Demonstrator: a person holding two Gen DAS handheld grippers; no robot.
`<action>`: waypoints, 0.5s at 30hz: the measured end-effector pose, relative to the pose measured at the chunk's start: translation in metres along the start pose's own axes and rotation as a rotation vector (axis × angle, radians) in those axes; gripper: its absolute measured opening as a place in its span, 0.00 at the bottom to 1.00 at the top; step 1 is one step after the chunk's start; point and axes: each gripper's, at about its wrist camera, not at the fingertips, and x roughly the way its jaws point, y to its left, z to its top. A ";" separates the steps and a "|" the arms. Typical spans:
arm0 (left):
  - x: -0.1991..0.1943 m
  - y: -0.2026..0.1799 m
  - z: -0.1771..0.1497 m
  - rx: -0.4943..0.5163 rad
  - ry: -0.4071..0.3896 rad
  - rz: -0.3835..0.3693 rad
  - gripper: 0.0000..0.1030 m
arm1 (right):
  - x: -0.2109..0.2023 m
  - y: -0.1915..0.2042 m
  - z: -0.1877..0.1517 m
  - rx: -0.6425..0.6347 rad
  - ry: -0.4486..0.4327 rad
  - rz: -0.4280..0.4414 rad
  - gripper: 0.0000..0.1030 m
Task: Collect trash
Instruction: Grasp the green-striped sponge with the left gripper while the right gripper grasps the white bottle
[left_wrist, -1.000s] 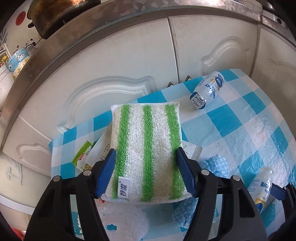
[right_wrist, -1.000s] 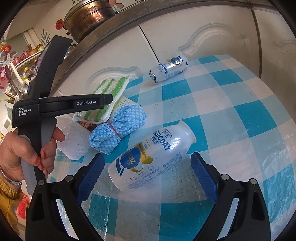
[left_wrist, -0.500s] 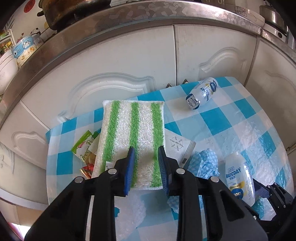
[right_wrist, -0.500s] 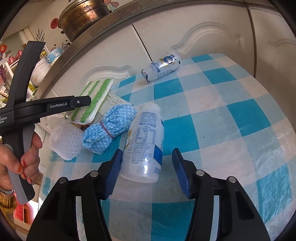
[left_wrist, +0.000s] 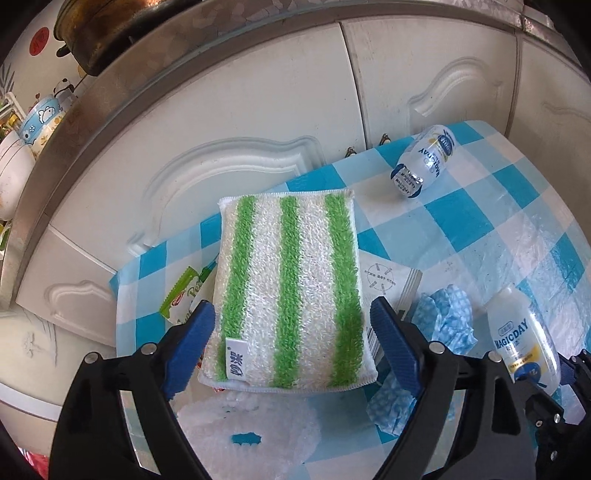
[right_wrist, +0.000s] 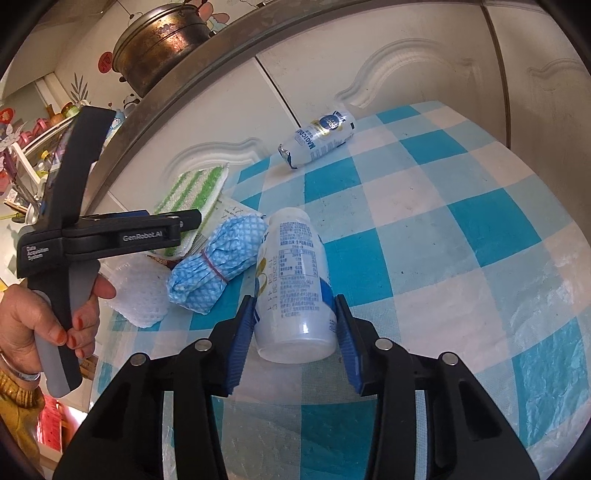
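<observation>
- My left hand-held gripper (left_wrist: 291, 332) has its jaws opening, one blue pad on each side of the green-striped sponge (left_wrist: 291, 288), neither pressing it.
- The sponge lies on wrappers near the bench's (right_wrist: 480, 229) far-left corner.
- My right hand-held gripper (right_wrist: 295, 332) has its jaws closing on the white bottle (right_wrist: 291, 280), the pads against its base end.
- That bottle lies on the checked cloth, touching the rolled blue cloth (right_wrist: 218, 258).
- A second bottle (right_wrist: 317, 138) lies on its side by the cabinet doors, well apart.
- My left hand (right_wrist: 48, 321) grips the other tool's handle.
</observation>
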 end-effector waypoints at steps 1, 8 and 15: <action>0.004 0.000 0.000 -0.003 0.011 0.002 0.84 | 0.000 0.000 0.000 0.001 -0.001 0.002 0.43; 0.009 -0.002 -0.004 -0.021 -0.001 0.010 0.71 | -0.001 -0.001 0.000 0.005 -0.007 0.008 0.43; -0.006 -0.001 -0.007 -0.043 -0.039 -0.010 0.51 | -0.003 0.000 -0.001 -0.001 -0.020 0.024 0.43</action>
